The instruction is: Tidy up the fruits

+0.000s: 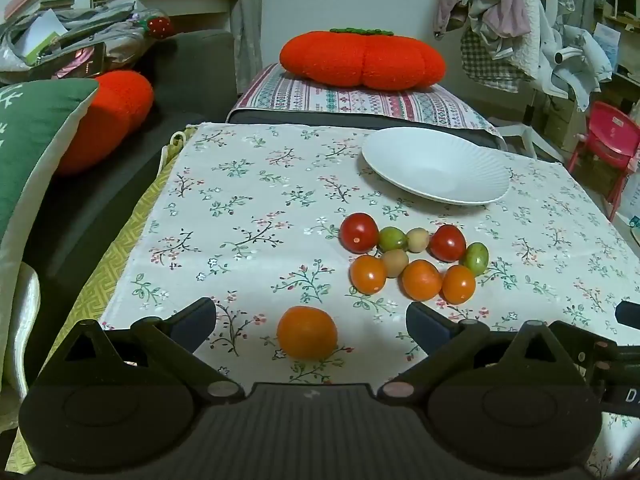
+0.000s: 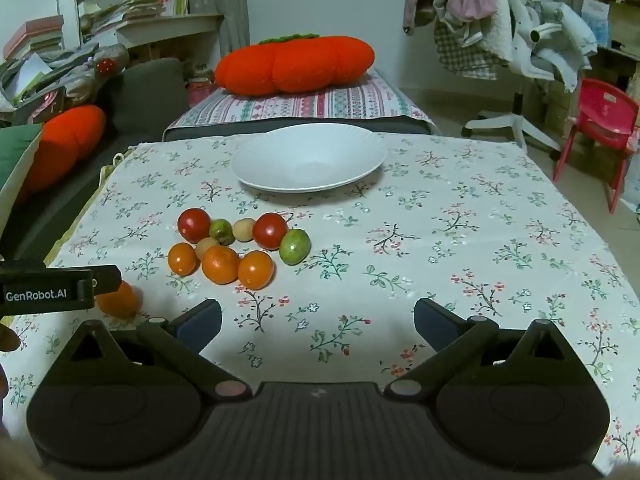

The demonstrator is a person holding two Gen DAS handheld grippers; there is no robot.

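Table cloth (image 1: 248,208) covers table. Plate (image 1: 436,166) on it toward far edge. Fruit cluster (image 1: 416,260) lies nearer than plate, touching each other in two rows. Single fruit (image 1: 307,333) sits apart, nearer and left of cluster, between left gripper (image 1: 310,326) fingers, not touched. Right gripper (image 2: 318,324) over bare cloth, right of cluster. Cushion (image 1: 362,60) behind table; pillow (image 1: 36,152) at left.

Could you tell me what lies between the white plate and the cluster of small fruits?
Nothing: only bare floral tablecloth separates the white plate from the fruit cluster, as the right wrist view shows.
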